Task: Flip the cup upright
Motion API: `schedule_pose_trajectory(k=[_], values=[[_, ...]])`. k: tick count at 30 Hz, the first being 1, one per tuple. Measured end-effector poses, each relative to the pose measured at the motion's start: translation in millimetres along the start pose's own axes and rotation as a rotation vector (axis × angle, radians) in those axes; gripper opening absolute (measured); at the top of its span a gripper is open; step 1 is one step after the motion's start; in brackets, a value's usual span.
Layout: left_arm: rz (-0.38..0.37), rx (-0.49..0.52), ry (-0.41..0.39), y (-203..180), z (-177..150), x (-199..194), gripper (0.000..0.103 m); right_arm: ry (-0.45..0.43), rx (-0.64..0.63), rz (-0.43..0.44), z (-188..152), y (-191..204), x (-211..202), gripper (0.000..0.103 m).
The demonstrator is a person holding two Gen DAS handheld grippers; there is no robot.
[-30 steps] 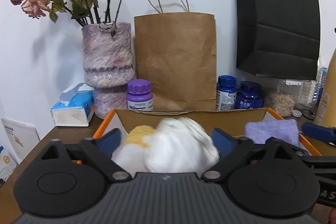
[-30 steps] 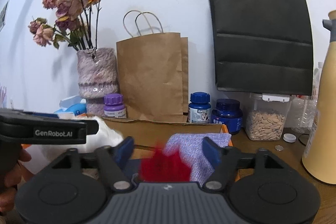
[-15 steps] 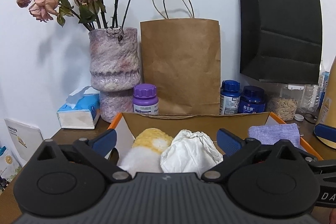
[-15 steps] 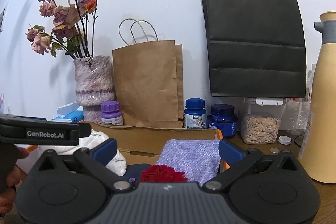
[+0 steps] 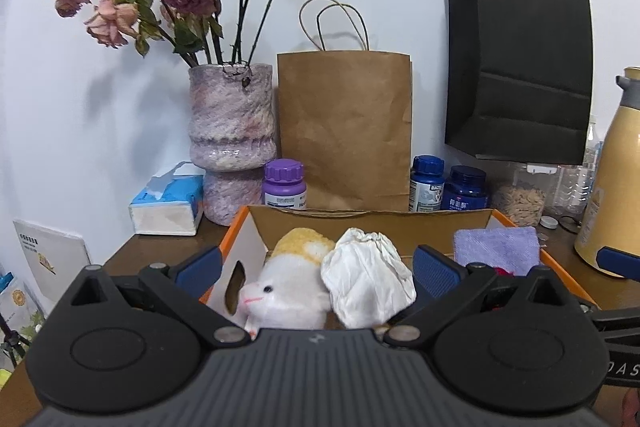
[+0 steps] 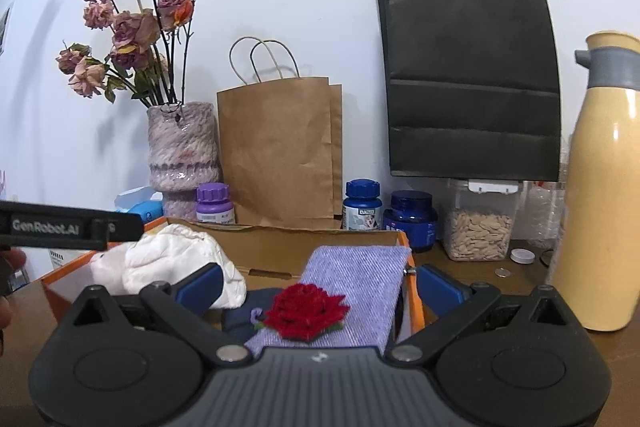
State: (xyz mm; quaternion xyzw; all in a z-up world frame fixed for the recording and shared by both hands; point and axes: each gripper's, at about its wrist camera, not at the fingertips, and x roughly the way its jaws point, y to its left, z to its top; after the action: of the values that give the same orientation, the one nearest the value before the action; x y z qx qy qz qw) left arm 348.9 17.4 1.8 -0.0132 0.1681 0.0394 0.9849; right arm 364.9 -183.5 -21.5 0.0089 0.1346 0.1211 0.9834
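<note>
No cup shows plainly in either view. A crumpled white bundle [image 5: 368,279] [image 6: 176,259] lies in an orange-rimmed cardboard box [image 5: 372,223] beside a white and yellow plush toy [image 5: 288,291]. My left gripper [image 5: 316,263] is open in front of both, touching neither. A red fabric rose [image 6: 306,309] rests on a purple cloth [image 6: 356,275] [image 5: 496,247] in the same box [image 6: 320,243]. My right gripper [image 6: 320,285] is open just short of the rose, with nothing between its pads. The left gripper's body [image 6: 68,229] crosses the right view's left edge.
Against the white wall stand a vase of dried roses [image 5: 232,143], a brown paper bag [image 5: 344,131], a hanging black bag [image 5: 520,67], pill bottles [image 5: 426,183], a seed jar [image 6: 480,227] and a tissue box [image 5: 168,203]. A tall yellow flask [image 6: 600,187] stands right of the box.
The left gripper has backed away from the white bundle and plush toy. The right jaws have widened and drawn back; the rose, blurred between them before, now lies still on the purple cloth.
</note>
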Motion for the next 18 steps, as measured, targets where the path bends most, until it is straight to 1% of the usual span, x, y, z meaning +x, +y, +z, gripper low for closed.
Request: schedule_pose_trajectory(k=[10, 18], values=[[-0.003, -0.023, 0.039, 16, -11, -59, 0.103, 0.039, -0.009, 0.012, 3, 10, -59, 0.103], [0.003, -0.043, 0.094, 34, -39, -116, 0.103, 0.09, -0.021, 0.046, -5, 28, -118, 0.103]])
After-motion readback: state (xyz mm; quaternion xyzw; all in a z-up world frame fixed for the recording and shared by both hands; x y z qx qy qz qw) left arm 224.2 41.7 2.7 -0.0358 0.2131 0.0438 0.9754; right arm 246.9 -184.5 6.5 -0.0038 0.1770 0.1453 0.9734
